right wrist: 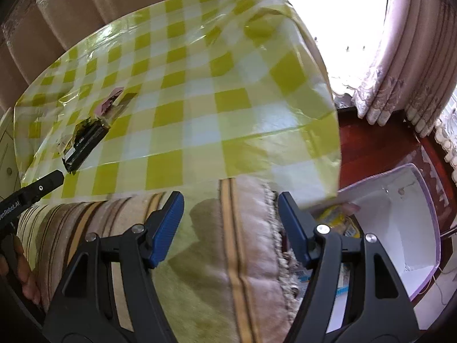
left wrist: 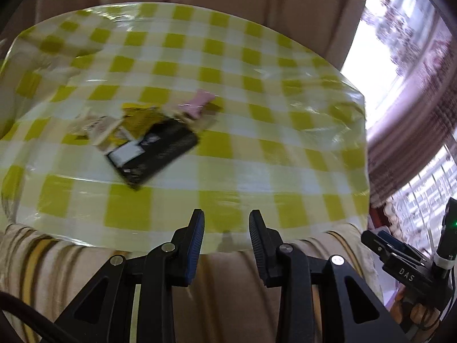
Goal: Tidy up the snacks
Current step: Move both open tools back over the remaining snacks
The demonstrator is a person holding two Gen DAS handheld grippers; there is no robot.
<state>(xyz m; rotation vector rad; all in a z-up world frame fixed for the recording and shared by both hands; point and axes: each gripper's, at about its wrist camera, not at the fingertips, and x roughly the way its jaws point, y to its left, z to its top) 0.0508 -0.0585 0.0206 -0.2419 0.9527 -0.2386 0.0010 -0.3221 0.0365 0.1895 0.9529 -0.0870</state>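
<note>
Both tongs are empty. Left tongs, at the bottom centre of the left wrist view, stand with a narrow gap between their black, blue-padded fingers, and nothing lies in that gap; they hang over the near edge of the bench, which wears a glossy yellow-and-white checked cover. Right tongs, at the bottom centre of the right wrist view, stand wider apart, released, with their blue pads on either side of a striped, fringed cloth that hangs below the checked cover at the bench's near edge. In the left wrist view the right tongs also show at the lower right edge, black and lettered; in the right wrist view the tip of the left tongs comes in at the left edge, with a hand of the person beneath it.

Further out, the snacks lie in a small heap on the bench, left of centre in the left wrist view: a black packet with a white label nearest, yellow wrappers behind it, and a pink packet at the far side. The frame is blurred, so no print can be read. In the right wrist view the same heap sits at the left of the frame, well apart from the right tongs.

At the lower right of the right wrist view a white box with a lilac rim stands below the bench's corner; a yellow packet lies inside it, partly hidden by the right finger. Curtains and a bright window fill the upper right.
</note>
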